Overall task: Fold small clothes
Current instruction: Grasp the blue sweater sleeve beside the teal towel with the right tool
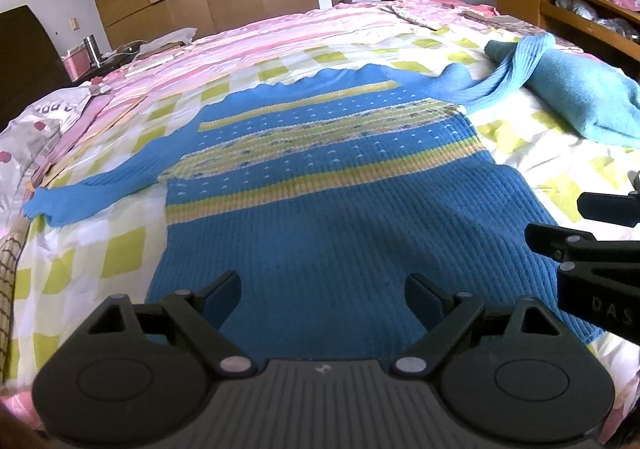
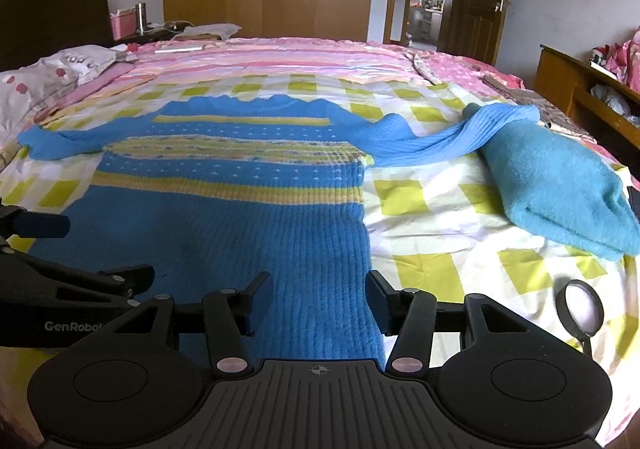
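Note:
A blue knitted sweater (image 1: pixel 320 189) (image 2: pixel 224 217) with yellow and patterned stripes lies flat on the bed, hem toward me and both sleeves spread out. Its right sleeve (image 2: pixel 452 137) drapes up onto a folded teal garment (image 2: pixel 560 185) (image 1: pixel 580 97). My left gripper (image 1: pixel 322 289) (image 2: pixel 104 249) is open just over the hem area, nothing pinched between its pads. My right gripper (image 2: pixel 318 289) (image 1: pixel 560 219) is also open, hovering over the hem near the sweater's right side edge, close beside the left one.
The bed carries a white and lime checked sheet (image 2: pixel 440 209) with a pink quilt behind. Pillows (image 2: pixel 40 77) lie at the left. A round black-rimmed lens (image 2: pixel 580 309) rests on the sheet near my right gripper. A wooden shelf unit (image 2: pixel 580 89) stands to the right.

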A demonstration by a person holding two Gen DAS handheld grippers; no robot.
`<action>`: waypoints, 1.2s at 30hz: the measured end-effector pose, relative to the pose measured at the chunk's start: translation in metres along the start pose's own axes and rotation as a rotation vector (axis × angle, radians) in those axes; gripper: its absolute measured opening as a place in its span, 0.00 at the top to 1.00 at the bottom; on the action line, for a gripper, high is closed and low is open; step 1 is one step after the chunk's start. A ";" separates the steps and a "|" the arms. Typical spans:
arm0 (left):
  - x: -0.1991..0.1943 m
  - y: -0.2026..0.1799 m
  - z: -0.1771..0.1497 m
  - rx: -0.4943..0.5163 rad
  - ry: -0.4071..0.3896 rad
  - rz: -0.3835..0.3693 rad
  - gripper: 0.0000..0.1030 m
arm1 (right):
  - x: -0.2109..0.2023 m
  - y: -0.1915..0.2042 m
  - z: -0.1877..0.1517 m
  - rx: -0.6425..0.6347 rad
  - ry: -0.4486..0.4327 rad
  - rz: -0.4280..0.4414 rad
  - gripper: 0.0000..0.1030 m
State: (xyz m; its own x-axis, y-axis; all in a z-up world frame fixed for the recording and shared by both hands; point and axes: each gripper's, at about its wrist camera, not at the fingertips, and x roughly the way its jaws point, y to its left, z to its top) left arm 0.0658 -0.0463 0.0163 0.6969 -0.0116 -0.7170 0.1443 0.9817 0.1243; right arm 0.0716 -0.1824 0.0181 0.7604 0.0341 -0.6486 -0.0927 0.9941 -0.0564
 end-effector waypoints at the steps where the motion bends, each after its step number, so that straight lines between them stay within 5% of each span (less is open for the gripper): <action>1: 0.002 -0.001 0.002 0.001 0.001 -0.002 0.09 | 0.001 -0.002 0.001 0.001 0.001 0.000 0.54; 8: 0.012 -0.002 0.017 -0.009 -0.009 -0.033 0.09 | 0.011 -0.026 0.016 0.046 0.004 -0.011 0.56; 20: 0.036 -0.016 0.057 -0.021 -0.060 -0.081 0.09 | 0.039 -0.125 0.081 0.230 -0.049 -0.083 0.59; 28: 0.059 -0.034 0.090 -0.035 -0.090 -0.106 0.09 | 0.083 -0.191 0.145 0.348 -0.082 -0.125 0.59; 36: 0.083 -0.041 0.111 -0.084 -0.096 -0.122 0.09 | 0.148 -0.214 0.189 0.396 -0.035 -0.164 0.59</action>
State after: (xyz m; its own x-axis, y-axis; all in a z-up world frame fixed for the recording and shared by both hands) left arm 0.1952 -0.1087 0.0278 0.7422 -0.1460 -0.6541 0.1757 0.9842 -0.0204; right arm 0.3258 -0.3707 0.0773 0.7663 -0.1310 -0.6290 0.2801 0.9492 0.1435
